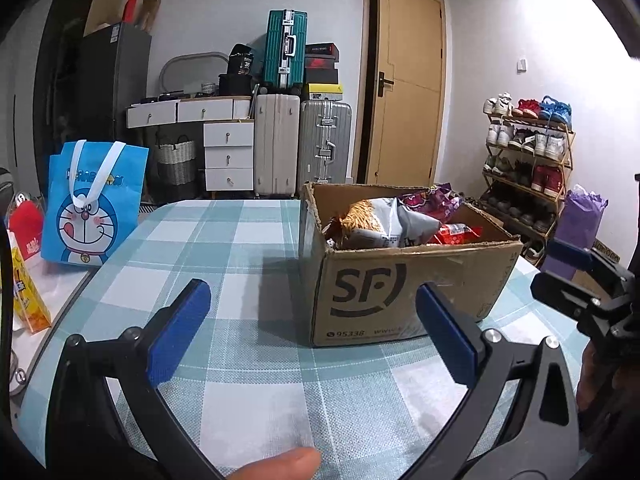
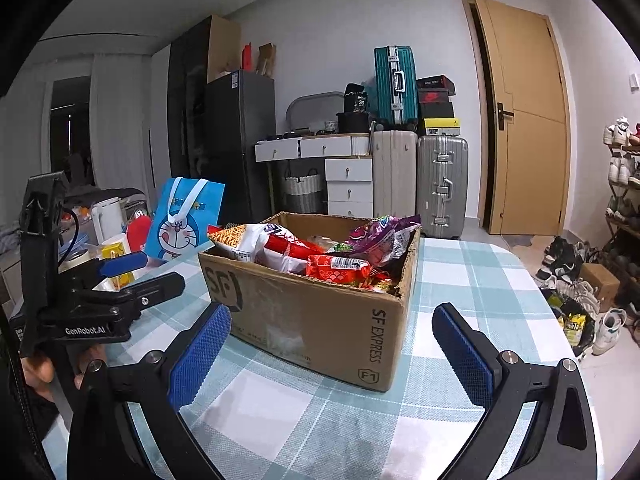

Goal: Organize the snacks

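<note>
Cardboard fills my view: the SF box sits on the checked tablecloth, packed with snack packets, a red packet on top. My left gripper hangs spread wide and empty above the cloth, short of the box. My right gripper is likewise agape, holding nothing, facing the box's corner. A blue cartoon bag stands well apart, beside the table.
</note>
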Motion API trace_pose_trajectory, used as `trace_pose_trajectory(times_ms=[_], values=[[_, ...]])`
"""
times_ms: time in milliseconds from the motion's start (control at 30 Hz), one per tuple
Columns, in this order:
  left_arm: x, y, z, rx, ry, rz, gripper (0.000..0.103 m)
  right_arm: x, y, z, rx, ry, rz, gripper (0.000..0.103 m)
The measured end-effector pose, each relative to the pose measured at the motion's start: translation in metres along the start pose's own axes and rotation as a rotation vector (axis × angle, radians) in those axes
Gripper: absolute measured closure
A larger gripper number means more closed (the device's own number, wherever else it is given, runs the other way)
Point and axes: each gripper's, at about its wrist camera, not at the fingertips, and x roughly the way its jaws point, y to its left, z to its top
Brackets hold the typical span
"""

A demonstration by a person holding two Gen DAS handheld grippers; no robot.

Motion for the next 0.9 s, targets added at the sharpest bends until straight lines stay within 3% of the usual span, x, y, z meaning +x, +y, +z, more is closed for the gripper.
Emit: trace_pose_trajectory(times_ms=[900], values=[[-0.001,-0.003,-0.002,0.016,-0.006,-0.005,0.001,-0.01,0.002,-0.004,-0.01,-0.038,-0.024,0.0]])
